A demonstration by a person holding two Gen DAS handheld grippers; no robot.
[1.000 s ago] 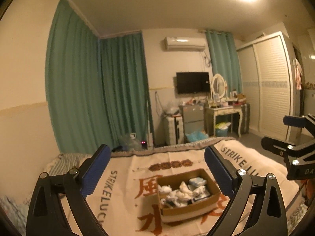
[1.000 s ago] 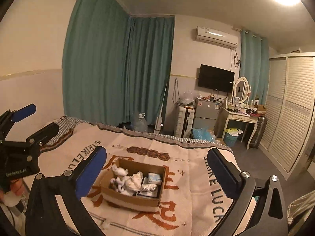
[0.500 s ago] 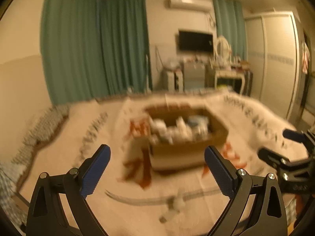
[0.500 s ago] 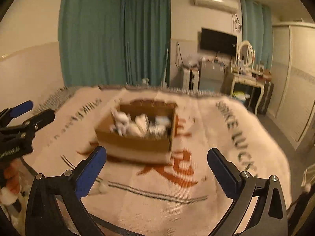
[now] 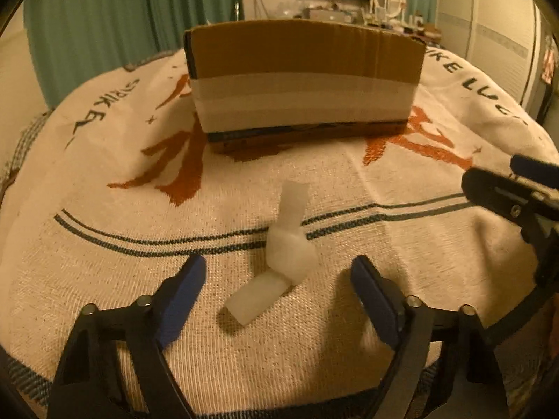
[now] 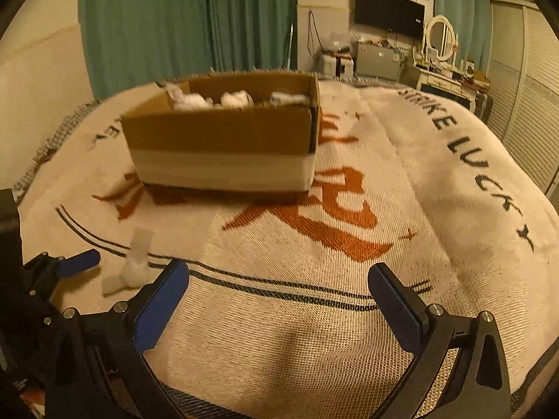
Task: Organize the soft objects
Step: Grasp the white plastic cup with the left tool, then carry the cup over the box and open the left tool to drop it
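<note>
A knotted white soft cloth piece [image 5: 284, 249] lies on the cream printed blanket [image 5: 104, 244], near the front edge; it also shows in the right wrist view [image 6: 134, 267]. My left gripper [image 5: 277, 284] is open, low over the blanket, its blue pads on either side of the cloth without touching it. A cardboard box [image 5: 304, 76] stands behind; in the right wrist view the box [image 6: 223, 143] holds several white soft items [image 6: 195, 99]. My right gripper [image 6: 279, 298] is open and empty over bare blanket, to the right of the left gripper [image 6: 70, 265].
The blanket covers a bed with rounded edges falling off on all sides. Green curtains [image 6: 181, 24], a TV [image 6: 389, 8], a dresser with mirror [image 6: 440, 38] and a white wardrobe [image 6: 524, 70] stand beyond the bed.
Both grippers have dropped from high above the bed down to the blanket and moved forward. The left gripper now straddles the white cloth piece. Both stay open.
</note>
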